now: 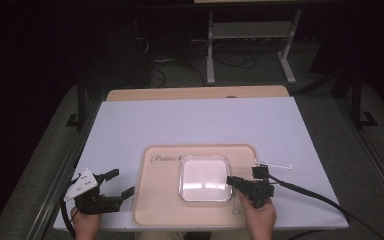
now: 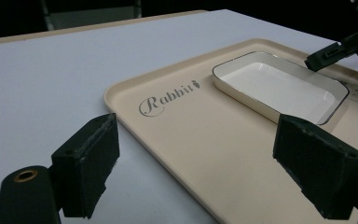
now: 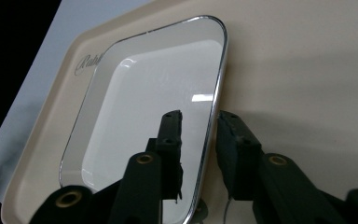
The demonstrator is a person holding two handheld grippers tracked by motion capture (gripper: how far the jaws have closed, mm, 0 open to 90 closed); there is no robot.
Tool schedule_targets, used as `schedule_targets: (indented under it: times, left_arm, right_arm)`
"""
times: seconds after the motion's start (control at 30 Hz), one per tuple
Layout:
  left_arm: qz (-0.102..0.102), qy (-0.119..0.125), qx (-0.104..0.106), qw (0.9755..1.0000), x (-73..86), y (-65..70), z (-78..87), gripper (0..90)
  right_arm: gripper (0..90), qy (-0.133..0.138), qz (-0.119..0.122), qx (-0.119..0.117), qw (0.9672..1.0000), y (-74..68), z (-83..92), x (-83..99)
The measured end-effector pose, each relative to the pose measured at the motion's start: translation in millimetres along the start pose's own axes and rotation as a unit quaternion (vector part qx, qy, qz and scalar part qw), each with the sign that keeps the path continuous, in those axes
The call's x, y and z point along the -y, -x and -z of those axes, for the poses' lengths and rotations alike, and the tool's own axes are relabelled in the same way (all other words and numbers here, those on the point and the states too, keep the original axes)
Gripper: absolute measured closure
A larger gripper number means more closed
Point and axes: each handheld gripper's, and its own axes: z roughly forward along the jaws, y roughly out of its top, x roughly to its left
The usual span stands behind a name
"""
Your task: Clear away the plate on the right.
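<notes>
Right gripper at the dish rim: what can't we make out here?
- Right gripper view: whether the pads press the white dish rim; a narrow gap blurs.
- High view: tray lettering, cut by the dish.
- Left gripper view: drawing at the tray's right edge, cropped.

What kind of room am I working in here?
Probably a lab or recording workspace, not a kitchen: a white-topped table on a metal frame, cables on the grey floor behind it, and dark surroundings. A beige tray holds one white dish.

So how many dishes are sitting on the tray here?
1. A single white dish sits on the beige tray, right of centre, with the right gripper straddling its right rim. Nothing else looks hidden.
</notes>
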Motion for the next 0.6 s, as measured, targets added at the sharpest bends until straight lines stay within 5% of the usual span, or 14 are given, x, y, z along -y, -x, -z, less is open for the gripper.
schedule_targets:
  times: [0.6]
  left_arm:
    - [-0.002, -0.005, -0.003, 1.0000, 0.5, -1.0, -0.3, 14.0]
  right_arm:
    - [51.8, 0.050, 0.078, -0.016, 0.9956, 4.4, 24.3, -19.7]
